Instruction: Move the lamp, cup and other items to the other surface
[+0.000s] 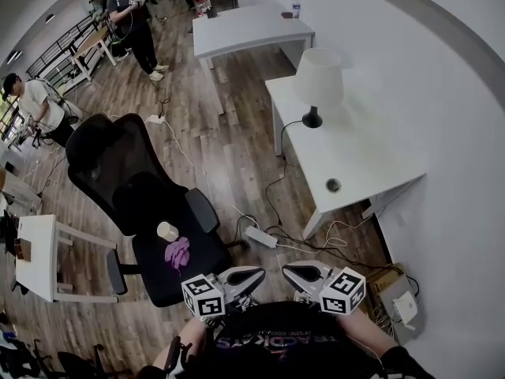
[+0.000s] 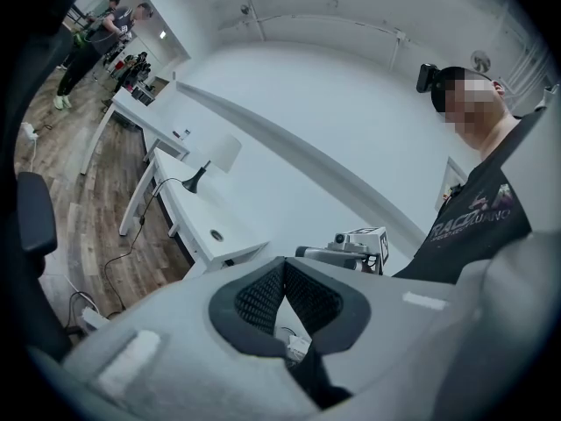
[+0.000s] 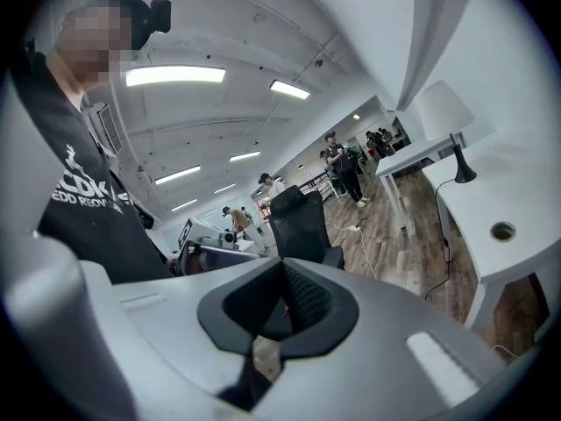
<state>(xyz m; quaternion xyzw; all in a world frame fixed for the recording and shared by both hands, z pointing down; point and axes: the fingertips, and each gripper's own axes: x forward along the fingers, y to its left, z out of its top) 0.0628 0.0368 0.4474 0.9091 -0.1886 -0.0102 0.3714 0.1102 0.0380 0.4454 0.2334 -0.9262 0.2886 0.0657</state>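
A white-shaded lamp (image 1: 318, 81) on a black base stands on the white desk (image 1: 363, 152) by the wall; the left gripper view also shows the lamp (image 2: 221, 154), and so does the right gripper view (image 3: 443, 112). A pale cup (image 1: 167, 230) and a purple item (image 1: 177, 253) rest on the seat of the black office chair (image 1: 118, 172). My left gripper (image 1: 254, 275) and right gripper (image 1: 289, 272) are held close to my chest, tips facing each other, far from these things. The left jaws (image 2: 283, 266) are shut and empty. The right jaws (image 3: 282, 266) are shut and empty too.
A power strip (image 1: 260, 237) and cables lie on the wood floor between chair and desk. A second white desk (image 1: 245, 30) stands farther back, a small white table (image 1: 35, 255) at the left, a box (image 1: 398, 300) at the right. Two people (image 1: 136, 24) (image 1: 35, 105) stand in the background.
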